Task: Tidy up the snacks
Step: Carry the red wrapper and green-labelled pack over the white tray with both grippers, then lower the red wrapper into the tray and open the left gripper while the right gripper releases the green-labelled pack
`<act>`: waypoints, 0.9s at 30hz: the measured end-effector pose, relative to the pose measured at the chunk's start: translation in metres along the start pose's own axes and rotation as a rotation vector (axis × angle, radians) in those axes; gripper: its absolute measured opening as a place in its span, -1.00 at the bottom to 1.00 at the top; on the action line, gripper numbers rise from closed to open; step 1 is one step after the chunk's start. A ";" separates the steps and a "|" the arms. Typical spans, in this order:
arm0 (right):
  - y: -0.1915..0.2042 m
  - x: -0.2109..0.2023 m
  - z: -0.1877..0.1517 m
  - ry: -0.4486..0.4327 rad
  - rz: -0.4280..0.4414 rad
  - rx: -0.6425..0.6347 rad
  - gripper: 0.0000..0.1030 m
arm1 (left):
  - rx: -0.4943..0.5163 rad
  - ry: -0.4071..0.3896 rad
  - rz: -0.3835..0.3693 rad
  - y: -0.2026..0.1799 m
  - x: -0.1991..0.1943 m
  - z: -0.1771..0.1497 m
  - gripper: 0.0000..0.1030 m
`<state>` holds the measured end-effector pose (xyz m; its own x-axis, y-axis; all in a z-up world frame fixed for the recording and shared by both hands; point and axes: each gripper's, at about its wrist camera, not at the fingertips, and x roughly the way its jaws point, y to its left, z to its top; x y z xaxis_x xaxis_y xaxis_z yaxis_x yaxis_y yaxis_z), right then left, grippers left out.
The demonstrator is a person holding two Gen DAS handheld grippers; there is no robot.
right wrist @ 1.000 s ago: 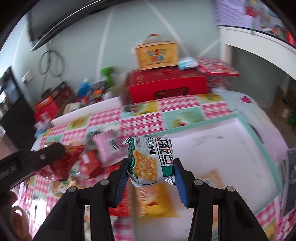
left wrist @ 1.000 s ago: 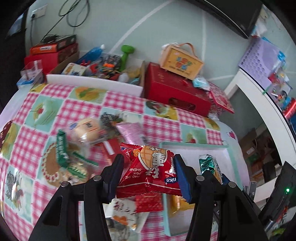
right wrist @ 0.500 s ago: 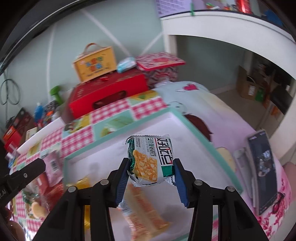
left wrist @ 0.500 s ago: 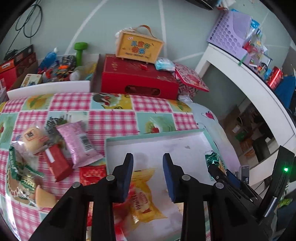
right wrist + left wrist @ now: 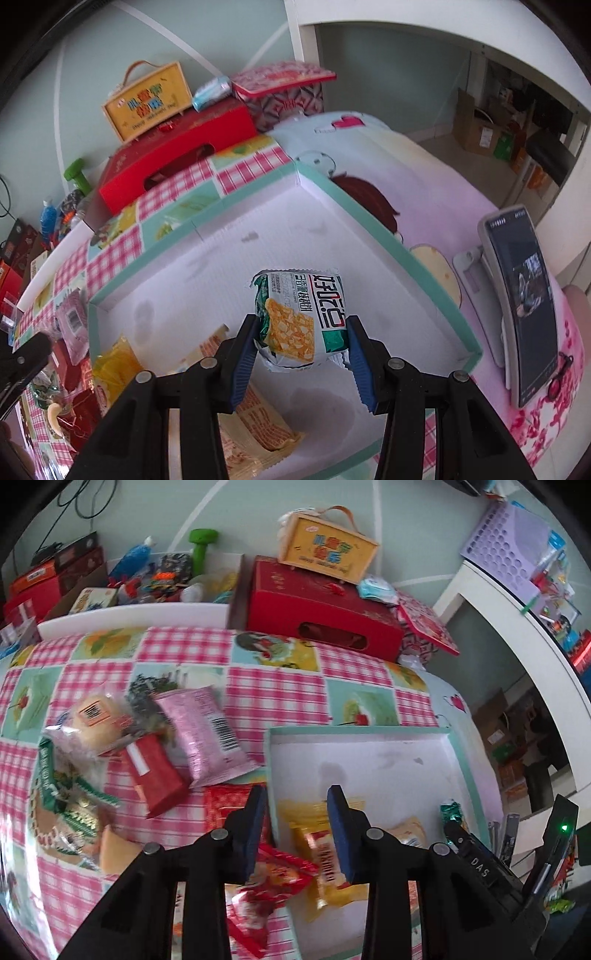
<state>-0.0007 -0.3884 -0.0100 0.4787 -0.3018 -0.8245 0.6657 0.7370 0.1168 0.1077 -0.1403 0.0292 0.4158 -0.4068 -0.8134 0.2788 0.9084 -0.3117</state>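
Checked tablecloth [image 5: 280,698], one tray [image 5: 388,243], three packets inside

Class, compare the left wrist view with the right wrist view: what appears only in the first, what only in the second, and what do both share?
Only the left wrist view shows the purple perforated plastic basket on the white shelf and the empty, open left gripper.

Only the right wrist view shows the upright smartphone on its stand and the right gripper shut on the green-and-white cracker packet.

Both show the white tray with teal rim, the yellow snack packet and the red gift box.
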 end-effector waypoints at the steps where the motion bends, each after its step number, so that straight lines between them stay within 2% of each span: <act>1: -0.001 0.001 -0.001 0.009 0.000 0.005 -0.03 | -0.019 0.011 0.009 0.008 0.000 0.000 -0.10; 2: -0.001 0.001 -0.001 0.016 0.000 0.005 -0.03 | -0.042 0.019 0.016 0.015 0.001 -0.001 -0.01; 6: 0.001 0.000 -0.004 0.031 -0.016 -0.014 -0.04 | -0.133 0.056 -0.010 0.045 0.000 -0.012 0.09; 8: 0.002 -0.001 -0.004 0.037 -0.016 -0.015 -0.03 | -0.159 0.083 -0.034 0.054 0.000 -0.019 0.26; 12: 0.004 -0.005 -0.007 0.043 -0.024 -0.031 -0.03 | -0.152 0.099 -0.037 0.057 -0.007 -0.027 0.30; 15: 0.006 -0.008 -0.009 0.041 -0.025 -0.044 -0.03 | -0.127 0.133 -0.035 0.053 -0.006 -0.032 0.41; 19: 0.007 -0.009 -0.010 0.041 -0.031 -0.051 -0.03 | -0.121 0.198 -0.055 0.051 0.006 -0.039 0.41; 22: 0.008 -0.008 -0.010 0.043 -0.032 -0.052 -0.03 | -0.113 0.214 -0.046 0.049 0.011 -0.042 0.39; 25: 0.008 -0.008 -0.010 0.045 -0.033 -0.053 -0.03 | -0.105 0.213 -0.076 0.045 0.012 -0.044 -0.01; 27: 0.008 -0.007 -0.010 0.046 -0.032 -0.052 -0.03 | -0.083 0.207 -0.066 0.040 0.013 -0.044 -0.04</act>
<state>-0.0039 -0.3743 -0.0088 0.4296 -0.2987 -0.8522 0.6494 0.7580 0.0617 0.0858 -0.1044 -0.0156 0.2102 -0.4444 -0.8708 0.2236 0.8890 -0.3997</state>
